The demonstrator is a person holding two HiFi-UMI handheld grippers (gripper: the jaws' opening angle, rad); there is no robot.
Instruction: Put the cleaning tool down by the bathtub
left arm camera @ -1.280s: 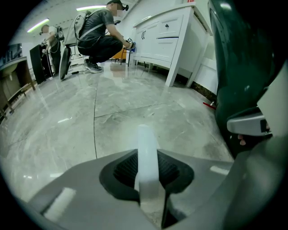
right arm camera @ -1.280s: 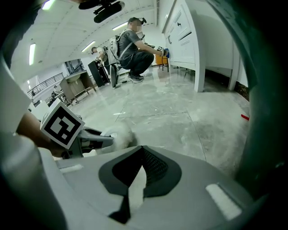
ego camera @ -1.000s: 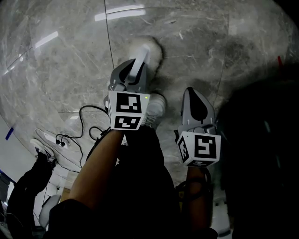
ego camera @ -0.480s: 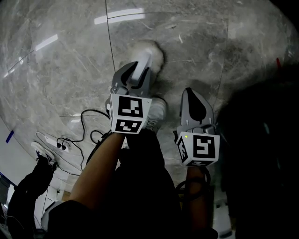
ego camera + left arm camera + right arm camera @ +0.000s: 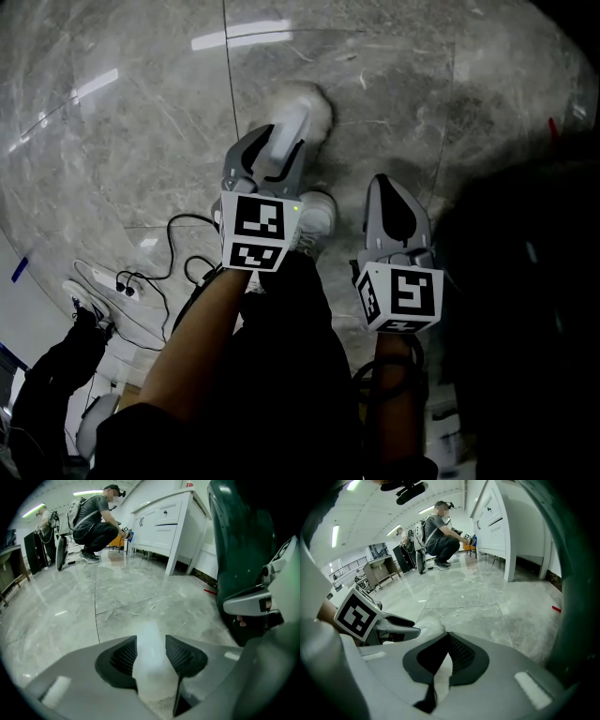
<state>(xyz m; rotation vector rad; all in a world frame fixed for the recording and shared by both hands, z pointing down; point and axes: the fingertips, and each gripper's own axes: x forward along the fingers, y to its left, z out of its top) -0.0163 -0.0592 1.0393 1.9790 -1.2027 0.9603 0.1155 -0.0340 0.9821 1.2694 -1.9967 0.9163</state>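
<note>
Clamping one cleaning tool (image 5: pixel 302 105) in left gripper (image 5: pixel 272 157).

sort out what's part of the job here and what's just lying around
Job: cleaning tool, held in left tongs; dark green tub, likely the bathtub.
Lying about: floor cables; white cabinet; crouching person.

Glossy grey marble floor tiles (image 5: pixel 122 141) carry a looped black cable (image 5: pixel 187 217) and a white power strip (image 5: pixel 105 278) at eight o'clock in the head view. A white cabinet (image 5: pixel 164 522) stands at one o'clock in the left gripper view.
</note>
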